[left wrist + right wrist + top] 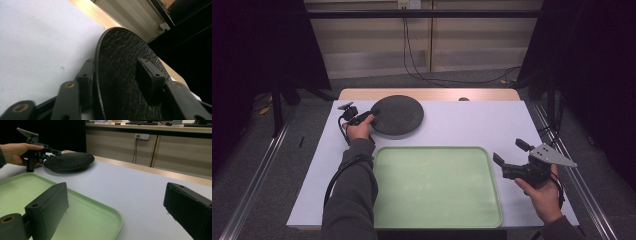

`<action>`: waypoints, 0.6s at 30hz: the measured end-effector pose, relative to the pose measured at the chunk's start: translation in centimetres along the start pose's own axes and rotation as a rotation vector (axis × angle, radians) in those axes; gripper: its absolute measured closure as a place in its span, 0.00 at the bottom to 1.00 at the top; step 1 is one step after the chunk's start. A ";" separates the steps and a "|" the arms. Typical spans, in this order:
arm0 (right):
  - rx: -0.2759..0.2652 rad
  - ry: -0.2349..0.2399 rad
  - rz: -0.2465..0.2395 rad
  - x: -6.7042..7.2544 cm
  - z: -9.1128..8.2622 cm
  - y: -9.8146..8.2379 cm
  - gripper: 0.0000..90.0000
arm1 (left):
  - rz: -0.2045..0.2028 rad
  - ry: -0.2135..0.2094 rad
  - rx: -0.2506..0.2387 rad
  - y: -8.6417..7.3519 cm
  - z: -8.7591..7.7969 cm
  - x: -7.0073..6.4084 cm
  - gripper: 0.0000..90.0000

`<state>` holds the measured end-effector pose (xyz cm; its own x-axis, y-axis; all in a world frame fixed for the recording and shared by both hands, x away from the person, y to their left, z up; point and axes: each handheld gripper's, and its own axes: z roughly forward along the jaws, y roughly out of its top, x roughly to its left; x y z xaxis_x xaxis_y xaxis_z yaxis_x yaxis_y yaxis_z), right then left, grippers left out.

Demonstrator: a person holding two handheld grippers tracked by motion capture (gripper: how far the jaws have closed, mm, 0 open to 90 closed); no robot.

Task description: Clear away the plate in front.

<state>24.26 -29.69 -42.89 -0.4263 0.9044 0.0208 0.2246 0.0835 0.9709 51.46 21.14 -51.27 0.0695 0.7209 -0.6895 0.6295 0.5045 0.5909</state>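
A dark, rough-surfaced round plate (398, 115) lies on the white table top at the back left. My left gripper (371, 114) reaches its near-left rim, one jaw under the edge and one over the top. In the left gripper view the plate (120, 50) runs between the two pads (150, 77), which stand close to it without clearly pressing. The plate (70, 160) rests flat on the table in the right gripper view, with the left gripper (53, 152) at its edge. My right gripper (510, 152) is held open above the table's right side, nothing between its jaws.
A large, empty pale green tray (437, 187) sits at the front middle between the two hands; its corner (110, 217) lies just under the right gripper's left jaw. The wooden table edge (427, 93) runs behind the plate. Cables hang at the back wall.
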 end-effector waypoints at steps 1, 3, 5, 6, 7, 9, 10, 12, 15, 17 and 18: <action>-0.005 0.004 0.006 0.0 0.0 0.0 0.06 | -0.007 -0.001 0.002 0.0 0.0 0.1 0.62; -0.005 0.000 0.011 0.0 0.0 0.1 0.06 | -0.013 0.005 0.004 0.0 0.0 0.1 0.63; -0.004 0.005 0.011 -0.1 0.1 0.0 0.07 | -0.024 0.007 0.008 0.0 0.0 0.2 0.68; -0.001 0.006 0.012 -0.1 0.1 0.0 0.07 | -0.028 0.016 0.000 0.0 0.0 0.3 0.70; -0.002 0.007 0.012 0.0 0.1 0.0 0.07 | -0.040 0.019 0.003 0.0 0.0 0.3 0.72; -0.003 0.010 0.009 0.0 0.1 0.0 0.07 | -0.052 0.031 0.003 0.0 0.0 0.4 0.78; -0.004 0.007 0.006 0.0 0.1 0.0 0.07 | -0.053 0.035 0.004 0.0 0.0 0.4 0.80; -0.004 0.011 0.006 0.0 0.1 0.0 0.07 | -0.059 0.041 0.002 0.0 0.0 0.4 0.83; -0.006 0.009 0.008 0.0 0.1 0.0 0.07 | -0.067 0.042 0.005 0.0 0.0 0.5 0.83; -0.004 0.007 0.007 0.0 0.1 0.0 0.07 | -0.068 0.039 0.003 0.0 0.0 0.5 0.84; -0.003 0.002 0.009 0.0 0.1 0.0 0.07 | -0.078 0.028 -0.006 0.0 0.0 0.7 0.84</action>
<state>24.41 -29.66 -42.90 -0.4262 0.9041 0.0305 0.2261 0.0738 0.9713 51.51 21.59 -51.75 -0.0013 0.6919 -0.7220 0.6279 0.5625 0.5379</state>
